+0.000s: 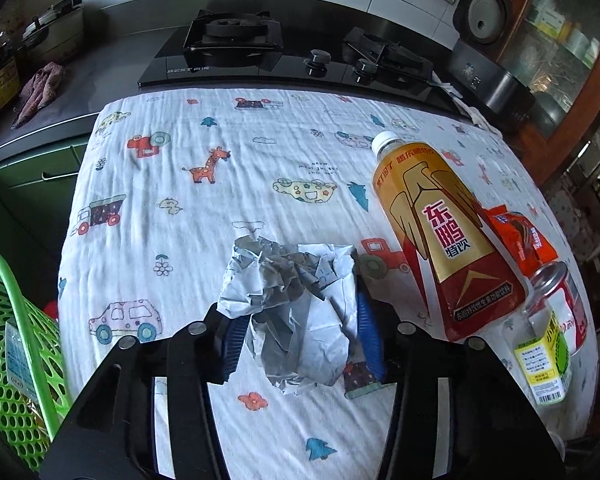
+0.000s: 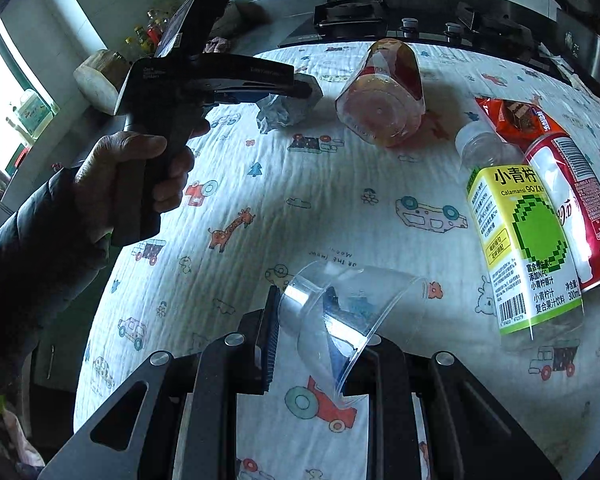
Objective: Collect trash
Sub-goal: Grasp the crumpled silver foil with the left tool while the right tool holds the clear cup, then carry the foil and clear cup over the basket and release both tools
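Observation:
My left gripper [image 1: 300, 332] is shut on a crumpled ball of white paper [image 1: 288, 304], held just above the patterned cloth. It also shows in the right wrist view [image 2: 300, 92], with the paper [image 2: 278, 114] at its tip. My right gripper [image 2: 324, 340] is shut on a squashed clear plastic cup [image 2: 340, 312]. On the cloth lie an orange drink bottle [image 1: 440, 232] [image 2: 384, 100], a clear lime-juice bottle [image 2: 516, 240] [image 1: 544, 356], a red can [image 2: 572, 204] [image 1: 568, 308] and a red snack wrapper [image 2: 516, 116] [image 1: 520, 236].
A green perforated basket [image 1: 16, 344] stands at the left, below the table's edge. A black gas hob [image 1: 284, 56] lies behind the cloth [image 1: 180, 240], with a dark rice cooker [image 1: 488, 44] at the back right. A rag [image 1: 40, 92] lies on the counter.

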Tool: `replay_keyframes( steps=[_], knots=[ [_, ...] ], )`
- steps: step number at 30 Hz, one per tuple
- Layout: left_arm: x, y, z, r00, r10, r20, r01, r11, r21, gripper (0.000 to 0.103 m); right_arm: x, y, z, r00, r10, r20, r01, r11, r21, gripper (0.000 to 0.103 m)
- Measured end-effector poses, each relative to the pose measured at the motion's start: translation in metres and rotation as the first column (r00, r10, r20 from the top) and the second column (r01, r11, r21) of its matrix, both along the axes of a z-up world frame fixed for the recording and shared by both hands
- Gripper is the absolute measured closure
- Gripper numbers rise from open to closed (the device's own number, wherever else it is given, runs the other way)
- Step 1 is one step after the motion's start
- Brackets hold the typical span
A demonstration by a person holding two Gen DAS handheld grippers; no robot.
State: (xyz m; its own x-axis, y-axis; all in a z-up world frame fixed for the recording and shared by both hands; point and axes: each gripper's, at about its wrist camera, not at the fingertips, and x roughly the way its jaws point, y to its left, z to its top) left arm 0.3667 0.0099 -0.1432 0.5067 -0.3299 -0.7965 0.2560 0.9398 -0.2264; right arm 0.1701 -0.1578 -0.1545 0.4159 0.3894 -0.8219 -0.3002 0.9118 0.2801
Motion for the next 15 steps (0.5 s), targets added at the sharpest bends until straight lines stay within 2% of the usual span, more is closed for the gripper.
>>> replay_keyframes(
  steps=[6, 15],
  knots=[
    [-0.018, 0.019, 0.011, 0.999, 0.015, 0.033, -0.015, 1.000, -0.006, 0.065, 0.003, 0.017, 0.006, 0.999, 0.038, 0.018, -0.038, 0.999, -0.005, 0.081],
    [-0.055, 0.059, 0.034, 0.994, 0.066, 0.085, -0.064, 0.998, -0.018, 0.067, 0.009, 0.047, 0.016, 0.994, 0.103, 0.042, -0.103, 0.995, 0.005, 0.081]
  ],
)
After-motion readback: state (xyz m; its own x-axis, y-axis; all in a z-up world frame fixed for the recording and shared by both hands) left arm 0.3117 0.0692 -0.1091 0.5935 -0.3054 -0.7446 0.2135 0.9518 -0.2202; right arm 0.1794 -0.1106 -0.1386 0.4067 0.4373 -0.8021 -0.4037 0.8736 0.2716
